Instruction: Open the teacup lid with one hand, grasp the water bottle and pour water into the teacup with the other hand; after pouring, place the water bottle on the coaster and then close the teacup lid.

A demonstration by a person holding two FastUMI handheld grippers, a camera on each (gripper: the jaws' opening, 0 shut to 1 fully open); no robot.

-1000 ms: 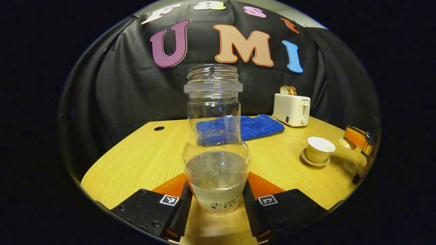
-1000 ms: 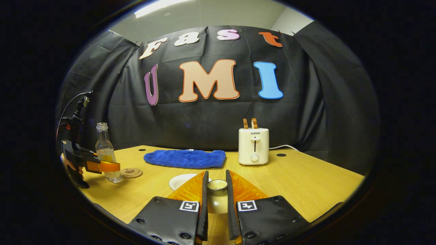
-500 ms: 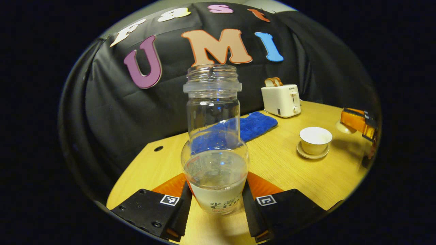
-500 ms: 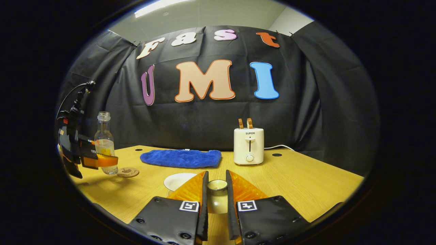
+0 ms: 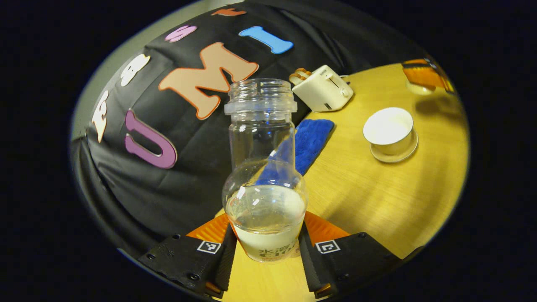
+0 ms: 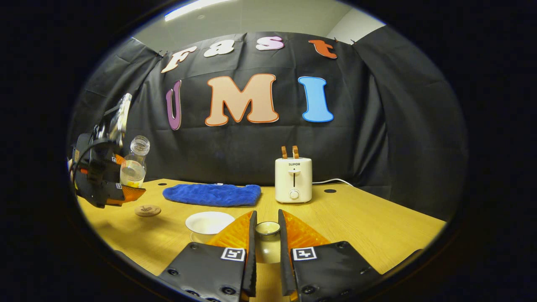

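My left gripper [image 5: 265,251] is shut on the clear, uncapped water bottle [image 5: 262,176], which is partly filled and held tilted in the air. From the right gripper view that bottle [image 6: 133,167] hangs above the table's left end, clamped in the left gripper [image 6: 126,191]. The white teacup [image 5: 389,134] on its saucer stands uncovered to the right; in the right gripper view the teacup [image 6: 208,222] sits just left of my fingers. My right gripper [image 6: 266,247] is shut on the knob of the teacup lid [image 6: 267,239], held off the cup. A round brown coaster [image 6: 147,210] lies on the table below the bottle.
A white toaster [image 6: 293,180] with toast stands at the back of the wooden table [image 6: 369,226]. A blue cloth [image 6: 212,195] lies flat left of it. In the left gripper view the toaster [image 5: 322,88] and cloth [image 5: 310,140] lie beyond the bottle.
The left gripper has lifted the bottle off the table beside the coaster and tilted it toward the teacup. The right gripper, still holding the lid, has drifted slightly right.
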